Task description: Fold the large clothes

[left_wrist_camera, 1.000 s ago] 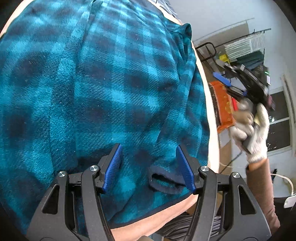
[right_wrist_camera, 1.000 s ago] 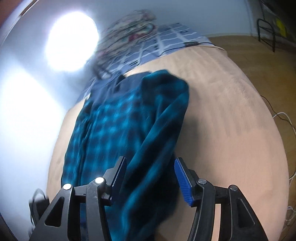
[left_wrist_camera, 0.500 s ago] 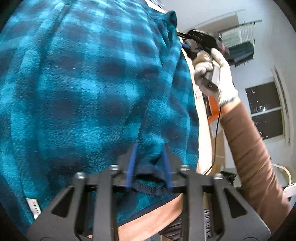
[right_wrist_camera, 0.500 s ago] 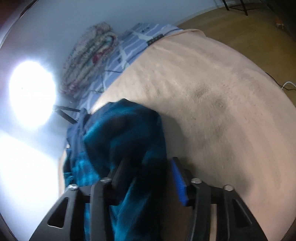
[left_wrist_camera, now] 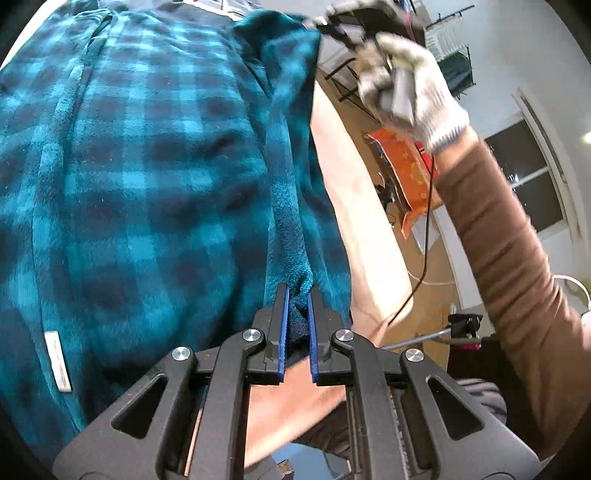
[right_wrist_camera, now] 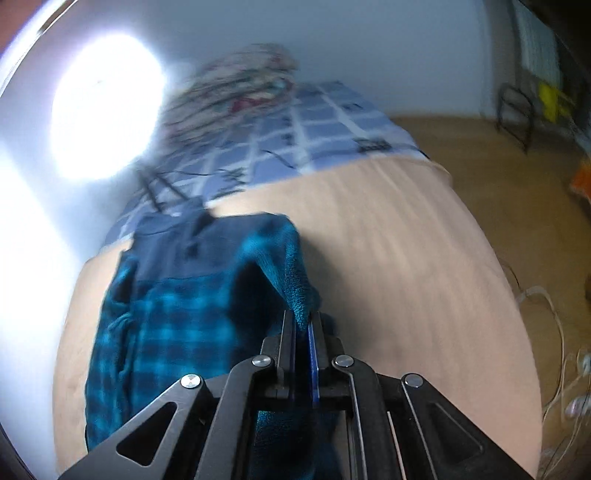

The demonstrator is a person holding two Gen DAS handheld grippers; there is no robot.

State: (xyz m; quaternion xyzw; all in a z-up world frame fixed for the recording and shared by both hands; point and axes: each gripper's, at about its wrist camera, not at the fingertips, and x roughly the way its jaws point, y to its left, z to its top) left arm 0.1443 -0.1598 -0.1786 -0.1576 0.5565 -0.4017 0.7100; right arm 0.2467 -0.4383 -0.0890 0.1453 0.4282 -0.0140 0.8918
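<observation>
A teal and dark plaid fleece garment [left_wrist_camera: 147,166] lies spread on a beige bed cover [left_wrist_camera: 354,206]. My left gripper [left_wrist_camera: 297,291] is closing, its blue pads pressing a fold of the garment's right edge, slightly raised. In the left wrist view a gloved hand [left_wrist_camera: 413,88] holds my right gripper [left_wrist_camera: 354,18] at the garment's far top corner. In the right wrist view my right gripper [right_wrist_camera: 303,317] is closing too, its pads pinching a teal fold of the garment [right_wrist_camera: 166,314], which hangs lifted over the bed cover [right_wrist_camera: 406,277]. A white label [left_wrist_camera: 57,363] shows at the left.
A blue and white checked quilt [right_wrist_camera: 314,125] and a rolled floral blanket [right_wrist_camera: 236,85] lie at the bed's far end. Beside the bed are wooden floor [right_wrist_camera: 517,184], a black rack [right_wrist_camera: 513,110], white cables [right_wrist_camera: 546,306] and an orange item [left_wrist_camera: 406,166].
Both grippers went from open around the garment's edge to clamped on it. Each has lifted its fold off the bed, and the right hand swung up to the far corner.
</observation>
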